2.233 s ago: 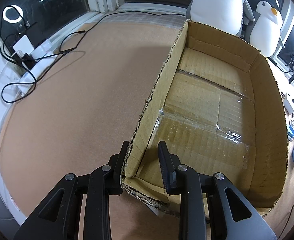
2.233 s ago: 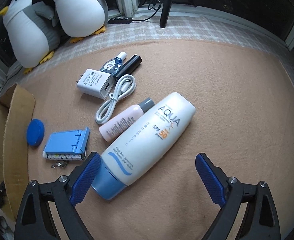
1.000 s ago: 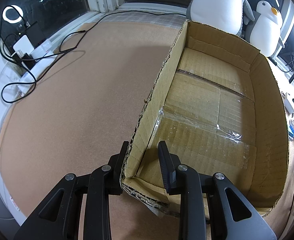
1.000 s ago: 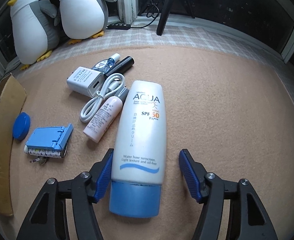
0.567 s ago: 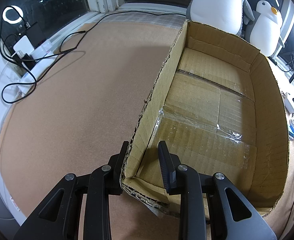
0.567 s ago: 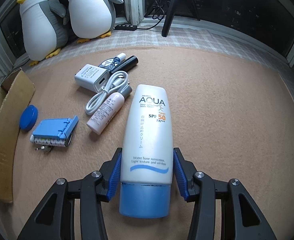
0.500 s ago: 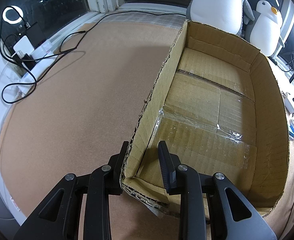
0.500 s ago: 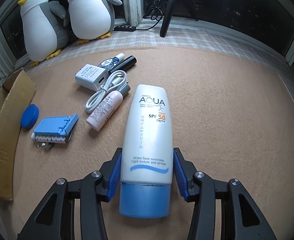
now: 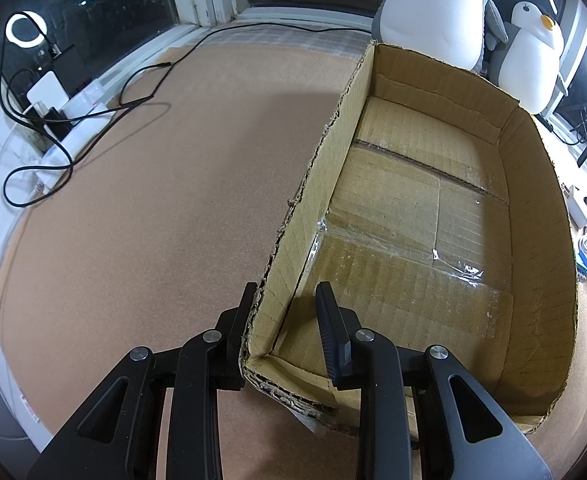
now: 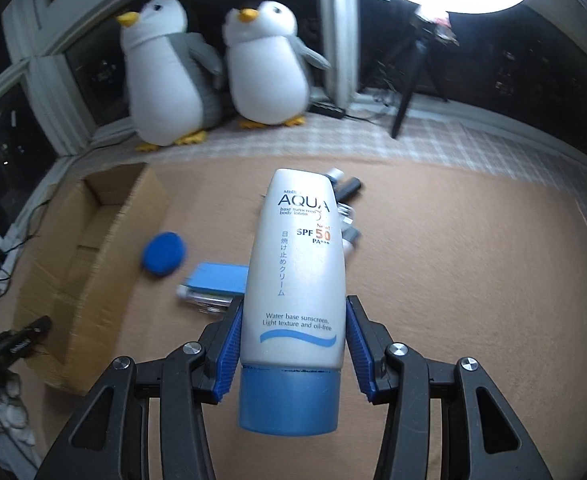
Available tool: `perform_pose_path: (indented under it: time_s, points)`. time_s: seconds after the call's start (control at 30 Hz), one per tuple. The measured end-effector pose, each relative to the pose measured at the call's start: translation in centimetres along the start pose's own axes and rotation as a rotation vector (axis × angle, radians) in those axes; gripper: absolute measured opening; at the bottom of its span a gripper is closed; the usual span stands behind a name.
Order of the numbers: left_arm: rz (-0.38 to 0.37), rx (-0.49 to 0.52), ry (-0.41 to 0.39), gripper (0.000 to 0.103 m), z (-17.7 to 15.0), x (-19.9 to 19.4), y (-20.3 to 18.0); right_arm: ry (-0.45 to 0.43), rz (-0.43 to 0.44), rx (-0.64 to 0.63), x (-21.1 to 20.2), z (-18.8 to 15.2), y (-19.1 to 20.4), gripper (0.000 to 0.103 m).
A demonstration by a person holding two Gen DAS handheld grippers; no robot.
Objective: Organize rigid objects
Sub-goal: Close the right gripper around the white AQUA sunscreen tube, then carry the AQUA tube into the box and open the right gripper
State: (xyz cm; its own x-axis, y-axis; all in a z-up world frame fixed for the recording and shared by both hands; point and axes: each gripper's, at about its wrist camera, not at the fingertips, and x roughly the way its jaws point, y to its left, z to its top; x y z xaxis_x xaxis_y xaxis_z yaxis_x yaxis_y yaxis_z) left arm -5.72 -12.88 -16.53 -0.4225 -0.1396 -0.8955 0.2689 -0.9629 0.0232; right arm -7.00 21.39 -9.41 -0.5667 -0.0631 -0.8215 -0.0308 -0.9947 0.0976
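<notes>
Tan carpet (image 10: 473,280) lay below as the right gripper (image 10: 293,340), jaws clamped on a white, blue-capped sunscreen tube (image 10: 297,272) pointing forward along the fingers, held it aloft right of the open cardboard box (image 9: 533,200), whose corner wall the left gripper (image 9: 285,312) pinched.

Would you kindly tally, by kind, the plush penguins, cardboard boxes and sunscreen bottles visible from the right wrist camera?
plush penguins: 2
cardboard box: 1
sunscreen bottle: 1
Total: 4
</notes>
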Motion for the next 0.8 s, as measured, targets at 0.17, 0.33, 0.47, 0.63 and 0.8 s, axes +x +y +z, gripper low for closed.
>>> perform_pose_path:
  time_s: [0.17,0.33,0.47,0.63,0.8]
  points:
    - [-0.003,-0.002,0.000,0.027,0.1,0.0,0.0,-0.021,0.085,-0.056,-0.8,2.0,4.8,0.044]
    - [-0.007,-0.004,-0.001,0.027,0.3,0.0,0.0,-0.017,0.165,-0.120,-0.5,2.7,9.8,0.044]
    - [-0.010,-0.007,-0.002,0.027,0.3,0.1,0.0,-0.012,0.208,-0.177,-0.2,2.5,13.4,0.044]
    - [-0.010,-0.007,-0.003,0.027,0.2,0.1,0.0,0.015,0.244,-0.209,0.7,2.2,16.3,0.044]
    - [-0.011,-0.008,-0.005,0.027,0.3,0.1,0.0,0.040,0.249,-0.228,2.0,2.1,18.1,0.044]
